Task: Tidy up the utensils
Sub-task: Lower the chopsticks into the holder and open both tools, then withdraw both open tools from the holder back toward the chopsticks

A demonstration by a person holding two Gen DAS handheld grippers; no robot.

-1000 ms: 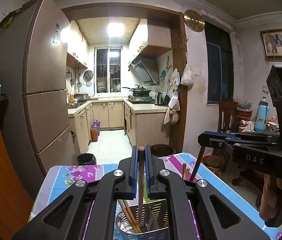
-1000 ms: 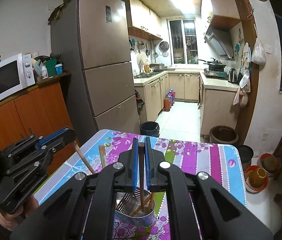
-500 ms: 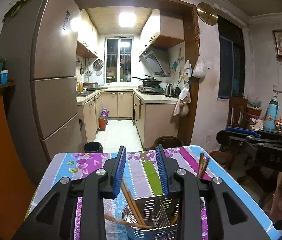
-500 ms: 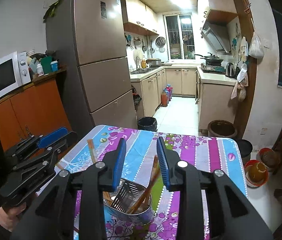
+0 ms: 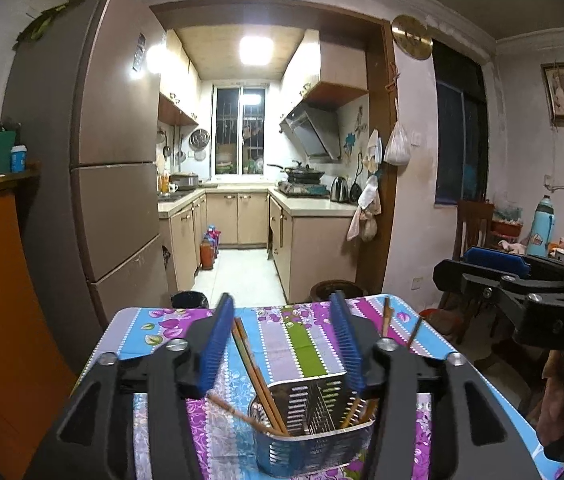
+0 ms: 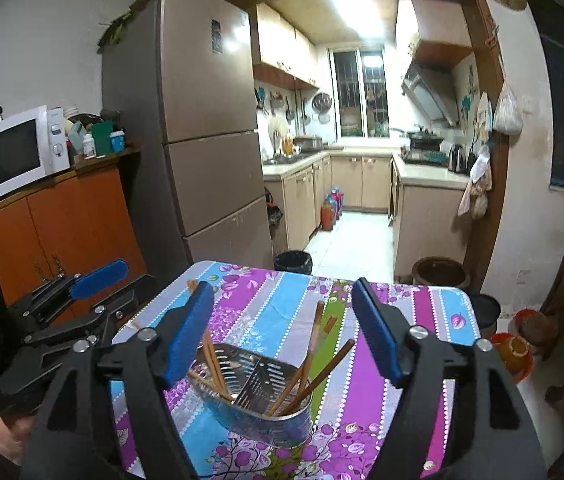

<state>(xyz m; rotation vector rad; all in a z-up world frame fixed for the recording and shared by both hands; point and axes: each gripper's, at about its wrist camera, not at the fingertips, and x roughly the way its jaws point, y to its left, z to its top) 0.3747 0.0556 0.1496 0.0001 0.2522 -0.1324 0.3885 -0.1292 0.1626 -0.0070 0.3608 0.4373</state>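
Chopsticks [image 6: 310,354] stand leaning in the perforated metal caddy [image 6: 249,404], which sits on the desk [image 6: 422,312] with its striped floral cloth. The caddy lies directly ahead of and below both tools, its long side running across each view. The right tool [image 6: 282,320] has just been opening; its blue pads stand wide apart with nothing pressed between them, the sticks resting free in the right compartment. The left tool [image 5: 282,340] has likewise been spreading (less widely) and hangs empty over the left compartment, where a pair of sticks [image 5: 257,376] leans just beside its left pad without being gripped. Both hands seem about equally near. The right wrist view shows the caddy's divider and both compartments from above; the left wrist view sees mainly the slotted front wall, plus two sticks [image 5: 386,316] poking up beyond the right pad.
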